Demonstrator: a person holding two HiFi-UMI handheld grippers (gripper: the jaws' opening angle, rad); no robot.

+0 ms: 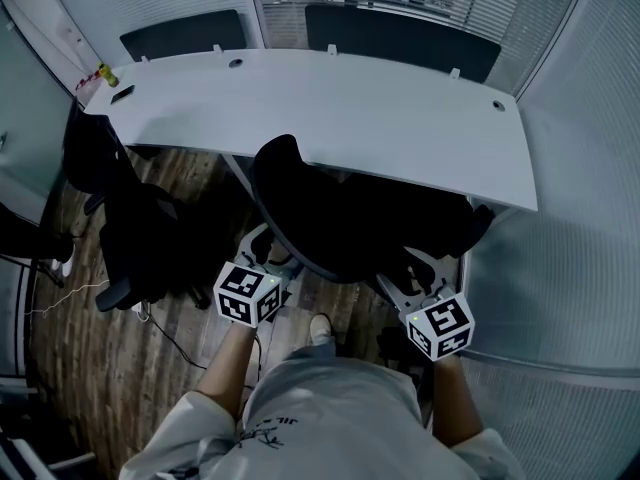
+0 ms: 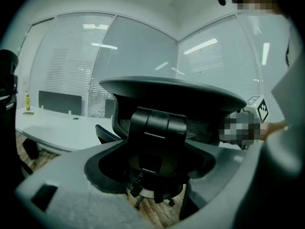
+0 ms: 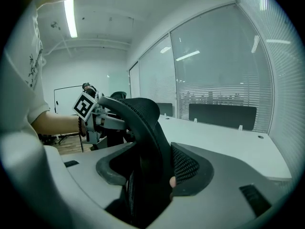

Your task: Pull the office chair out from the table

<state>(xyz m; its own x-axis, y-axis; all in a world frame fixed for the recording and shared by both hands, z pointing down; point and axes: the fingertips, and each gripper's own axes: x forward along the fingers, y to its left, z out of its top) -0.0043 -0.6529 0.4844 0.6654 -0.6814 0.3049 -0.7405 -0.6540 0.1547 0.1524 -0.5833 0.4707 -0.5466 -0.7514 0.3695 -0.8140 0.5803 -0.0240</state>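
Note:
A black office chair (image 1: 330, 218) stands with its seat under the white table (image 1: 330, 108) and its curved backrest toward me. My left gripper (image 1: 268, 250) is at the backrest's left end and my right gripper (image 1: 415, 273) at its right end. Seen from the left gripper view, the left gripper (image 2: 152, 166) has its jaws wide apart, and the chair's back (image 2: 157, 128) and spine show in the gap without touching the pads. In the right gripper view the backrest's mesh edge (image 3: 138, 118) runs through the wide-open right gripper (image 3: 147, 175).
A second black chair (image 1: 140, 238) stands at the left on the wood floor, with a cable (image 1: 170, 338) trailing near it. A yellow bottle (image 1: 106, 74) and a small dark item (image 1: 122, 94) sit on the table's left end. Glass walls with blinds close in the right and far sides.

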